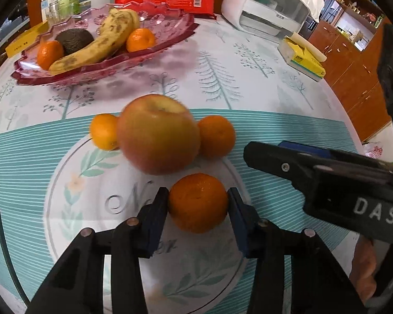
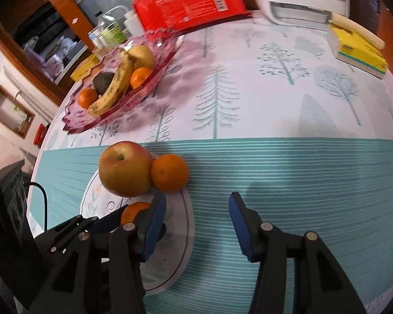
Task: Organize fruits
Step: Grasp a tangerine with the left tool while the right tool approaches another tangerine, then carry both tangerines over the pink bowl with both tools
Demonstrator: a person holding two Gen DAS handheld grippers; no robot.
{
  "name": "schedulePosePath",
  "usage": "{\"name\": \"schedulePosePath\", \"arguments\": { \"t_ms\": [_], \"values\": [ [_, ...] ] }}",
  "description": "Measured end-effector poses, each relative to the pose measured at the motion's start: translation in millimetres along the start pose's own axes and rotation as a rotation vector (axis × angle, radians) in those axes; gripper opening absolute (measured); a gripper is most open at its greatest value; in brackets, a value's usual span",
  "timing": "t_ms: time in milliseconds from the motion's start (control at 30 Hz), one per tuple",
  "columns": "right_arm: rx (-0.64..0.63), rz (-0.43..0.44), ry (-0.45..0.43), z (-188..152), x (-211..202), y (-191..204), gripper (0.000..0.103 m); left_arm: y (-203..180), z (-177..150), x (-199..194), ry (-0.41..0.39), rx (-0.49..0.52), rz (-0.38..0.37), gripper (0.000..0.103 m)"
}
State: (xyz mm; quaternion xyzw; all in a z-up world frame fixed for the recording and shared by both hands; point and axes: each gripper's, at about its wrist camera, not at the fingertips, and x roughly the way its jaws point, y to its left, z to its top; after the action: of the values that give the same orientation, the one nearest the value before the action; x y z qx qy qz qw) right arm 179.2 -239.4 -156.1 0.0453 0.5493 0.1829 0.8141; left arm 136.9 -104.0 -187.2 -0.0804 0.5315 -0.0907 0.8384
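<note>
While left hand-held gripper (image 1: 198,210) clamps tangerine (image 1: 198,202) low in frame centre on worktop (image 1: 275,83), risk: round fruit squirts from pads, knocks apple (image 1: 158,133) just above. Right hand-held gripper (image 2: 197,225) apart, empty. Pink fruit tray (image 1: 154,52) upper left.

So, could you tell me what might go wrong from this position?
The left gripper brackets the near tangerine at its widest part; the round fruit could squirt out under an off-centre squeeze.

The apple sits just beyond it, so pushing forward could nudge it.

The right gripper hangs open close alongside; the tools could collide.
</note>
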Motion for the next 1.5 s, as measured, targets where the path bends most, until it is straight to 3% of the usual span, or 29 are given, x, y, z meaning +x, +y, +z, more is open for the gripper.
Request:
{"name": "schedulePosePath", "arguments": {
  "t_ms": [200, 433, 633, 767, 1167, 1500],
  "values": [
    [-0.135, 0.029, 0.037, 6.7, 21.0, 19.0, 0.051, 24.5, -2.6, -11.1, 0.001, -0.046, 0.033, 0.044],
    [-0.327, -0.009, 0.028, 15.3, 35.9, 30.7, 0.051, 50.2, -1.9, -18.7, -0.004, -0.113, 0.066, 0.044],
    [-0.396, 0.047, 0.020, 22.4, 40.0, 24.3, 0.050, 61.7, -3.2, -19.3, 0.000, -0.139, 0.079, 0.044],
    [-0.385, 0.116, 0.032, 23.7, 42.2, 21.5, 0.039, 65.2, -3.2, -19.3, 0.004, -0.154, 0.080, 0.044],
    [-0.280, 0.102, -0.040, 0.0, 3.6, 22.4, 0.038, 63.2, -2.7, -38.6, -0.027, -0.136, 0.093, 0.044],
    [-0.183, 0.113, -0.139, -11.2, -57.8, 42.6, 0.038, 60.7, 10.5, -99.9, -0.093, -0.092, 0.101, 0.044]
  ]
}}
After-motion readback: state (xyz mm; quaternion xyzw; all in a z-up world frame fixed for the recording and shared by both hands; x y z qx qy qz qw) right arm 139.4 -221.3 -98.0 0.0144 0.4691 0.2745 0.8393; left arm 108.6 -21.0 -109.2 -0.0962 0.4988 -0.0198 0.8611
